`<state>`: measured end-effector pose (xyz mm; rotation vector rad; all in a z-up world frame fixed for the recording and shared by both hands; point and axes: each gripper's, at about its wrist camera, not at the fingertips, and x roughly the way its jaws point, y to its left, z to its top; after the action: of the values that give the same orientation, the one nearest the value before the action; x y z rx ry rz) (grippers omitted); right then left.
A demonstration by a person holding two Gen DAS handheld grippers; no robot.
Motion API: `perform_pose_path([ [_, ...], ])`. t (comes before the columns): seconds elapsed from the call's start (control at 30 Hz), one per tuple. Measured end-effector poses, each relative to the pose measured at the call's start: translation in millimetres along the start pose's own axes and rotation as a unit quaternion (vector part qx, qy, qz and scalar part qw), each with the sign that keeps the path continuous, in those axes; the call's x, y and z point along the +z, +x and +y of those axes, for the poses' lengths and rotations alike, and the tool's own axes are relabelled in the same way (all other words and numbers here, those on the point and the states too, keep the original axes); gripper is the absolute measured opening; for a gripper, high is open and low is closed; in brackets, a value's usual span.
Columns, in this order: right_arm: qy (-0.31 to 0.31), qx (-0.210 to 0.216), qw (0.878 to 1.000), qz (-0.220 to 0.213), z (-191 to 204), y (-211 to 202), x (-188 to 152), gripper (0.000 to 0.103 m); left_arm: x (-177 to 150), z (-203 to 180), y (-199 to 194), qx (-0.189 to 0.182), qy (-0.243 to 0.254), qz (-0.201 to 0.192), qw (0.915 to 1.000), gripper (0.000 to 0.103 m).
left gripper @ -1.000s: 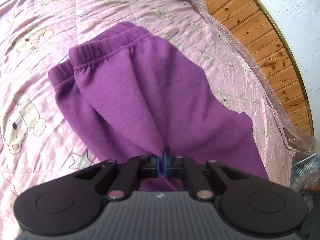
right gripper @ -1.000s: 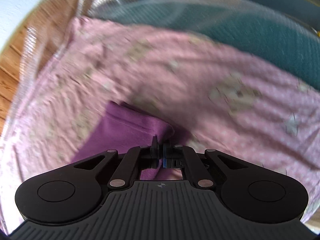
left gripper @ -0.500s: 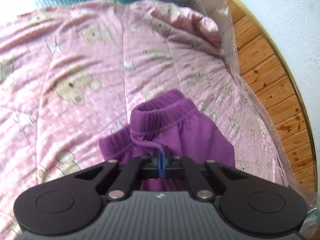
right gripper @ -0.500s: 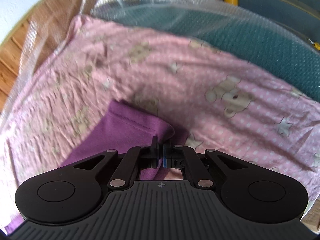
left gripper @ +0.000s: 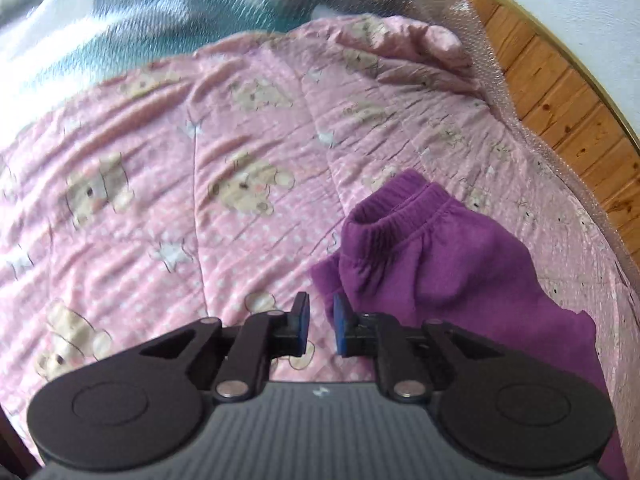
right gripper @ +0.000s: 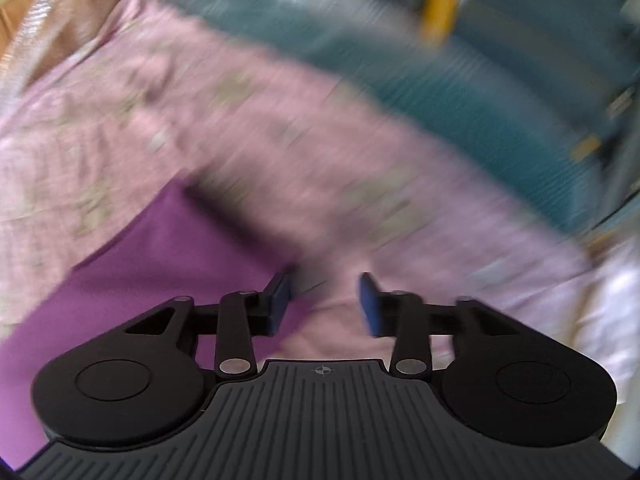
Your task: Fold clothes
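Pink quilted bedding [left gripper: 248,152] printed with bears, stars and white dots fills both views, its stitched seams running in long wrinkled lines. At the bottom centre of the left wrist view, the left gripper [left gripper: 319,322] has its blue-padded jaws a narrow gap apart with nothing between them; the pink quilt shows through the gap. Just right of it, touching the right pad's edge in the frame, lies the purple garment [left gripper: 448,276], a soft fleecy piece with a gathered elastic waistband bunched at its upper end, spreading toward the lower right. Beyond it, along the upper right edge, clear bubble wrap [left gripper: 500,92] covers a knotty wooden panel [left gripper: 560,92], and a teal textured cover [left gripper: 168,16] lies across the top left. In the heavily blurred right wrist view, the right gripper [right gripper: 326,300] stands wide apart and empty at bottom centre, with the purple fabric lying flat to the lower left, under its left finger. Pink quilt spreads above, and teal upholstery crosses the upper right beside a blurred yellow object [right gripper: 438,8].
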<state>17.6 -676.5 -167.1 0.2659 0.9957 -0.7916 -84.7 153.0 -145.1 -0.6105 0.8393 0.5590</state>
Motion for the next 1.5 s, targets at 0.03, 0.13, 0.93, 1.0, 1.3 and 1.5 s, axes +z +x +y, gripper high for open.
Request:
perform_pose_path([
  [0.03,-0.018,-0.012,0.999,-0.030,8,-19,0,0.045,8,-5,-11,-0.010,0.018,-0.017,0.9996,0.018],
  [0.13,-0.093,0.042,0.994,-0.049,79,-57,-22,0.045,36,-32,-11,-0.064,0.055,-0.021,0.9962,0.030],
  [0.93,-0.390,0.457,0.795,0.080,541,-147,-170,0.024,38,-85,118,-0.055,0.062,0.022,0.9963,0.004],
  [1.0,-0.364,0.452,0.813,0.046,514,-163,-156,0.043,36,-78,81,-0.092,0.048,-0.006,0.9946,0.029],
  [1.3,-0.367,0.390,0.844,0.032,343,-155,-208,0.037,-50,-32,70,-0.159,0.109,0.085,0.9776,0.012],
  [1.5,-0.309,0.327,0.893,0.012,272,-136,-199,0.043,-37,-24,45,-0.185,0.098,0.064,0.9757,0.051],
])
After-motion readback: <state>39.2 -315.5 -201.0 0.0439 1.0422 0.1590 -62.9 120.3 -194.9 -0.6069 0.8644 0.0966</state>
